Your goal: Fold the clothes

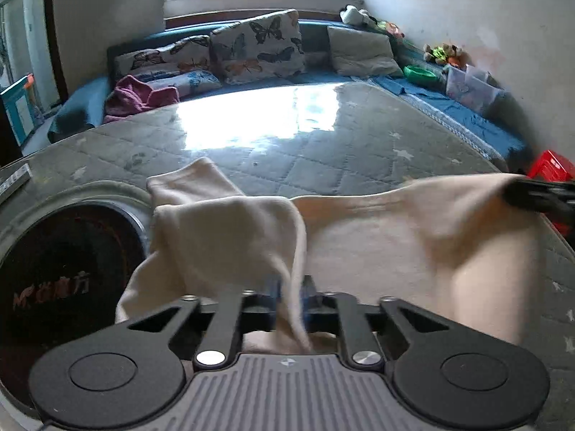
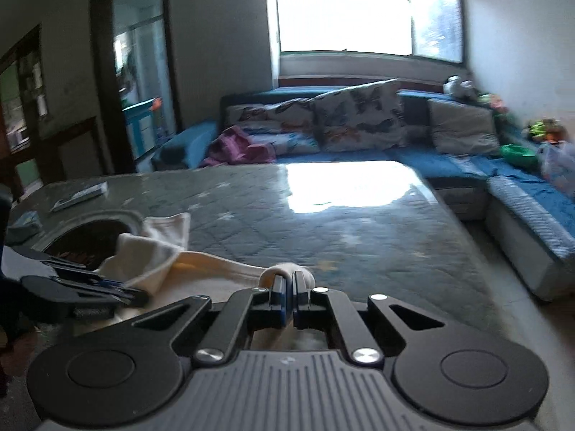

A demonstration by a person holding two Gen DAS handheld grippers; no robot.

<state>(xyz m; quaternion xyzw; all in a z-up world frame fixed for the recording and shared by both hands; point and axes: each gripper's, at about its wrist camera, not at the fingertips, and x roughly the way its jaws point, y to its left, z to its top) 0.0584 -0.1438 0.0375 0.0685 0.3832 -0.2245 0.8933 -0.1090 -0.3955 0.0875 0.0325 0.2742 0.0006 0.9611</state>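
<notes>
In the left wrist view the left gripper [image 1: 290,296] pinches a fold of the cream garment [image 1: 395,251] lying on the quilted table cover [image 1: 323,143] (glossy), while in the right wrist view the right gripper [image 2: 288,287] clamps its bunched edge.

The left gripper [image 1: 290,298] is black plastic. It has two thin arms on each side, and each side ends in a big round disc with a circle pressed into it. Shiny silver screws sit at the joints. Its fingertips have blue pads. Between the discs is a grey plate with long ridges and a tiny round mark. The right gripper [image 2: 290,296] looks just the same.
</notes>
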